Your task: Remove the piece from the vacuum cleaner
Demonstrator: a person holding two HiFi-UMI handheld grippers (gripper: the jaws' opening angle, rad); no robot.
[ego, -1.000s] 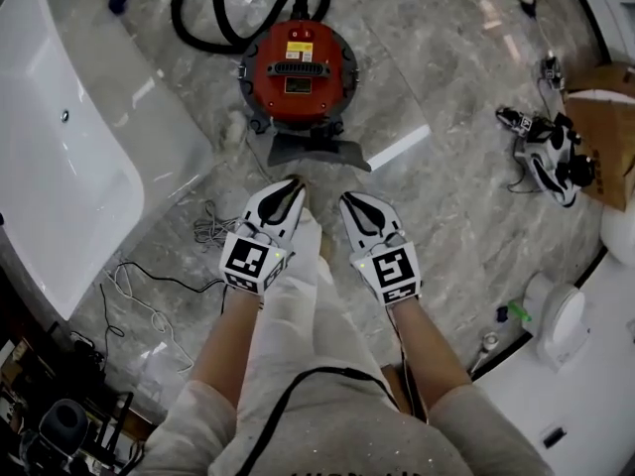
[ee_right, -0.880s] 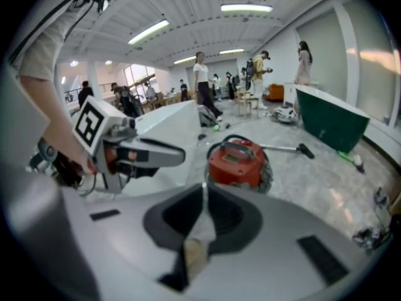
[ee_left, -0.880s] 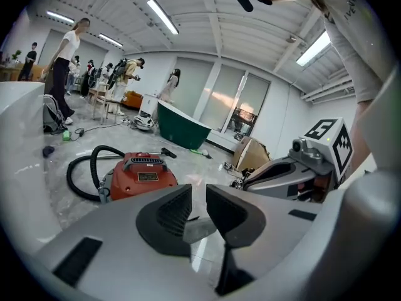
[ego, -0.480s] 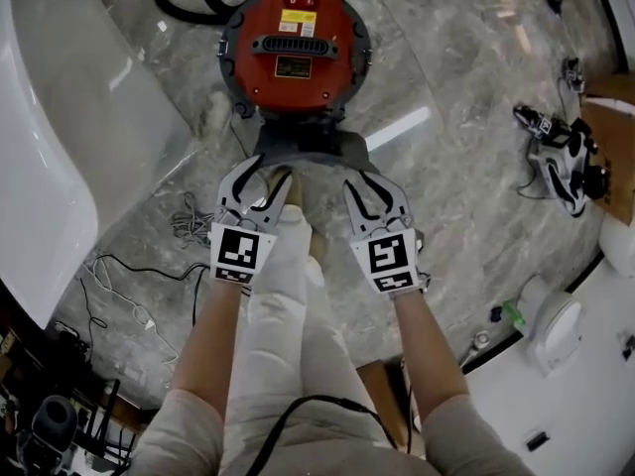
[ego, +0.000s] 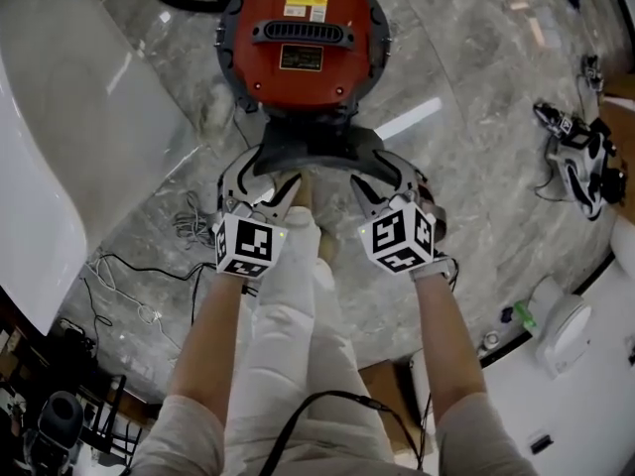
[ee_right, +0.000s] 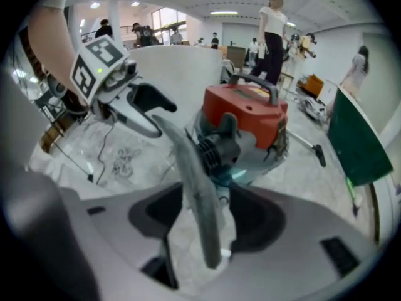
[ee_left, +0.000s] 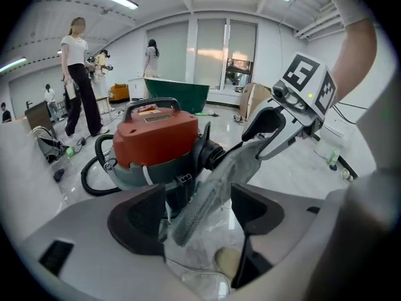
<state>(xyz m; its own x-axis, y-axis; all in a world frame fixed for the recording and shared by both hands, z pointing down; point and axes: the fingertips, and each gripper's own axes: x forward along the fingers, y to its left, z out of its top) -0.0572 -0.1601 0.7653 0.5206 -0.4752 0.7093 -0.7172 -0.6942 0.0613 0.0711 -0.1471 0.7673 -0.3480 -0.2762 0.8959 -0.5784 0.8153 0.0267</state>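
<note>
nozzle [ego: 316,150] long axis left-right | left claw [ego: 263,175], right claw [ego: 382,178] opening, nozzle ends between

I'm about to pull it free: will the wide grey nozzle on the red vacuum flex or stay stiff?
Probably stiff: the grey nozzle holds a clean moulded wing shape. Likely light, since it looks thin edge-on in the right gripper view. It may resist at first, being plugged into the red vacuum cleaner.
</note>
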